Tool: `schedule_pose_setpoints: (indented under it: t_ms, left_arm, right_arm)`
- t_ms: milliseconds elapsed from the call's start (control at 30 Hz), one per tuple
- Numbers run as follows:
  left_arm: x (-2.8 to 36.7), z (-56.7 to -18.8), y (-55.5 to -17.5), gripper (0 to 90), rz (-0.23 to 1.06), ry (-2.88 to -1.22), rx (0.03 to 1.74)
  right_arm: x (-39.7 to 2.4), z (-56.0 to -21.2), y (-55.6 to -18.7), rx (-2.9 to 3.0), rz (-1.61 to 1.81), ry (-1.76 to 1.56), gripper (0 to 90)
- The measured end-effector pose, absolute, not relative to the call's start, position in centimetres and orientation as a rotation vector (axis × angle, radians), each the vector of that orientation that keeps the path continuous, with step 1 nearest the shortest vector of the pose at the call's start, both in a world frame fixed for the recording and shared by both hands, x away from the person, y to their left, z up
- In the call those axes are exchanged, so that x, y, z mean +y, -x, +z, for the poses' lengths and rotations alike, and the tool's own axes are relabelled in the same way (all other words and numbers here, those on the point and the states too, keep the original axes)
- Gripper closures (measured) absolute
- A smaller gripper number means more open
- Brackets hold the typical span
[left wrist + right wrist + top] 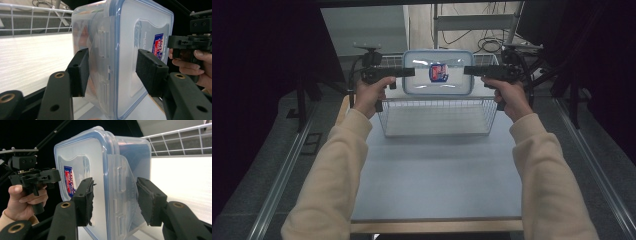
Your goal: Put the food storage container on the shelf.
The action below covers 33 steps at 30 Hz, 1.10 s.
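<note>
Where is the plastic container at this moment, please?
In the high view the container sits mid-table, above the wire basket, between the left gripper and right gripper.

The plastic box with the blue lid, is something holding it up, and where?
Yes. The plastic box is held above the wire basket by both claws: the left claw clamps one short end, the right claw the opposite end, each over a side latch.

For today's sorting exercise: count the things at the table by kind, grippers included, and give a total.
Boxes with lid: 1, the box held up between the two grippers
Wire baskets: 1, the basket
Grippers: 2, the left gripper and the right gripper
Total: 4
</note>
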State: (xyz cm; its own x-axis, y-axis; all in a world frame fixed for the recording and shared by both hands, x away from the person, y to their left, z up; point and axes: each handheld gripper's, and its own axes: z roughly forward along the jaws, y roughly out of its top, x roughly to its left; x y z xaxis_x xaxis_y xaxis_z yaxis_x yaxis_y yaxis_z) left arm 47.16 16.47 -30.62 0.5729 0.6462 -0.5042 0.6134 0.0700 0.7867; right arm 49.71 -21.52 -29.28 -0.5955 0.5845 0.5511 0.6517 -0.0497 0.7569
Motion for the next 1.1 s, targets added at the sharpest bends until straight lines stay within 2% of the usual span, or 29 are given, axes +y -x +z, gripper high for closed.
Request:
schedule_pose_setpoints:
  t_ms: [167,433,867,1100]
  left_arm:
    - [16.4,-31.4,-48.3,43.9,0.021,-1.604,1.122]
    - [16.5,-31.9,-49.4,43.4,-0.016,-1.507,1.185]
    - [16.5,-33.5,-51.4,37.3,-0.082,-1.413,1.251]
    - [16.7,-33.8,-51.5,36.5,-0.064,-1.419,1.256]
  right_arm:
    - [-21.2,-29.5,-51.0,-2.121,-1.704,1.424,48.8]
    - [-21.1,-30.2,-52.3,-2.051,-1.702,1.47,48.3]
    - [-20.5,-31.1,-53.4,-1.993,-1.693,1.594,42.7]
    - [-19.9,-31.4,-53.3,-1.994,-1.702,1.684,38.9]
